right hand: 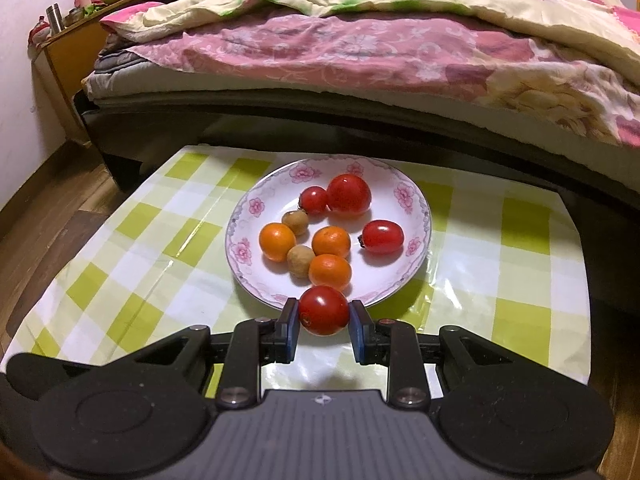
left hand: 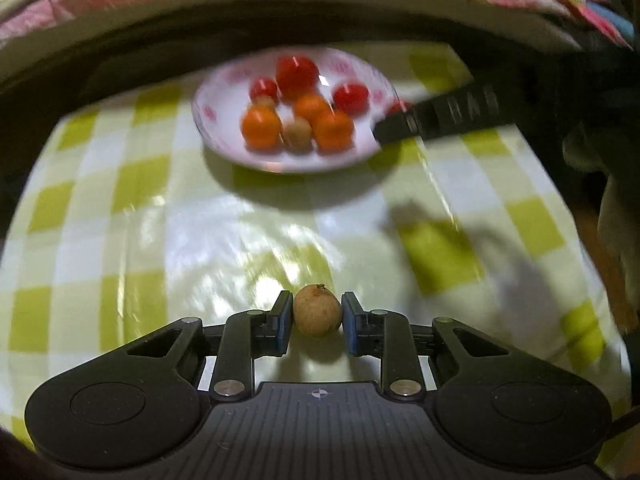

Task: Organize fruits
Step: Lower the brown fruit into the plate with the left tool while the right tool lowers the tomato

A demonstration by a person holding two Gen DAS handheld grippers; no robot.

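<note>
My left gripper [left hand: 318,312] is shut on a small brown longan [left hand: 318,311] and holds it over the checked cloth, well short of the plate. My right gripper [right hand: 324,312] is shut on a red tomato [right hand: 324,310] at the near rim of the white flowered plate [right hand: 416,200]. The plate holds three orange citrus fruits [right hand: 330,241], three red tomatoes [right hand: 349,194] and two brown longans [right hand: 301,261]. In the left wrist view the plate [left hand: 224,128] is blurred, and the right gripper's finger [left hand: 440,114] reaches in at the plate's right rim.
A green and white checked cloth [right hand: 132,240] covers the low table. A bed with pink and yellow quilts [right hand: 360,48] runs along the far side. A wooden shelf [right hand: 68,40] stands at the far left. Wooden floor [right hand: 44,200] lies left of the table.
</note>
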